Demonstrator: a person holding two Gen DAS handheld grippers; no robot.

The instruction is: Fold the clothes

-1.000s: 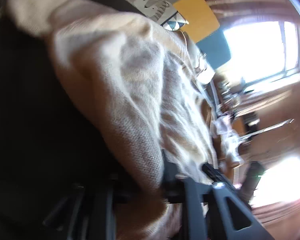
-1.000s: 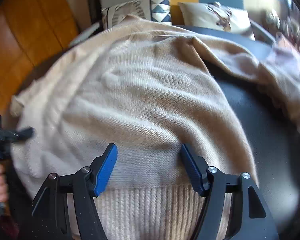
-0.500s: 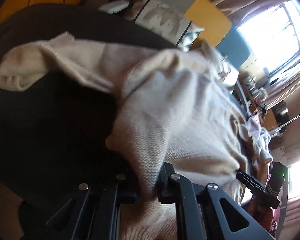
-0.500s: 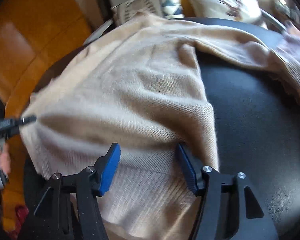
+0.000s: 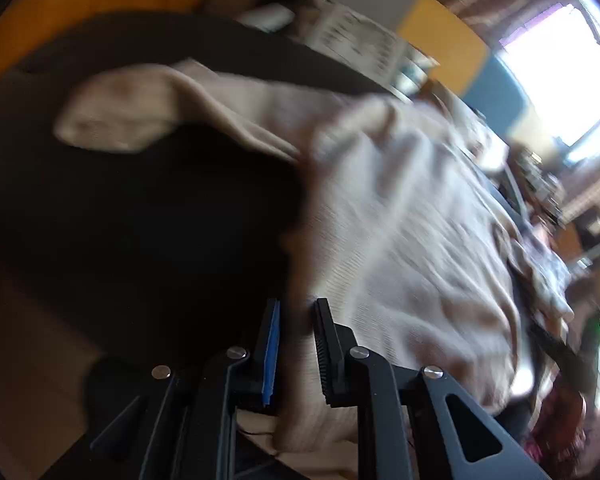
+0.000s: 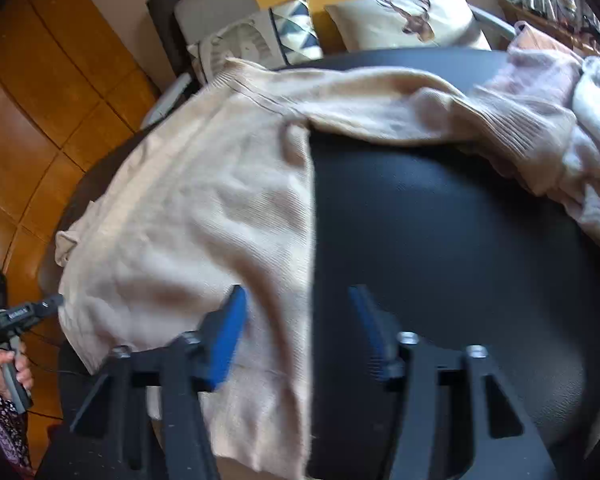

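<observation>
Right wrist view: the beige knit sweater [image 6: 188,216] lies spread over the left half of a round black table [image 6: 440,240], body toward 9 o'clock, one sleeve [image 6: 380,108] stretched along the far rim toward 1 o'clock.
Left wrist view: blurred; the same sweater [image 5: 400,240] runs from 6 o'clock up toward 2 o'clock, its other sleeve [image 5: 124,116] flopped out at 10 o'clock on the table [image 5: 140,220].
Left gripper [image 5: 296,344]: jaws drawn close together on the ribbed hem corner, cloth pinched between the pads.
Right gripper [image 6: 296,328]: jaws closing; the sweater's side edge and hem lie between them, but the pads do not yet press it and the right pad stands over bare table.
Other clothes: a pinkish and a white garment [image 6: 572,120] heaped at 2 o'clock, touching the sleeve cuff.
Handling, judged: light, soft, limp knit; it will sag and stretch between two holds and drag on the table instead of sliding freely. Not fragile, though loose stitches could snag on a pad edge.
Where to hold, judged: the ribbed hem corners, thicker and firmer than the body; take a full fold of cloth, not a single layer, so the pinch does not slip.
Risk, judged: the right pads closing on only a thin edge.
</observation>
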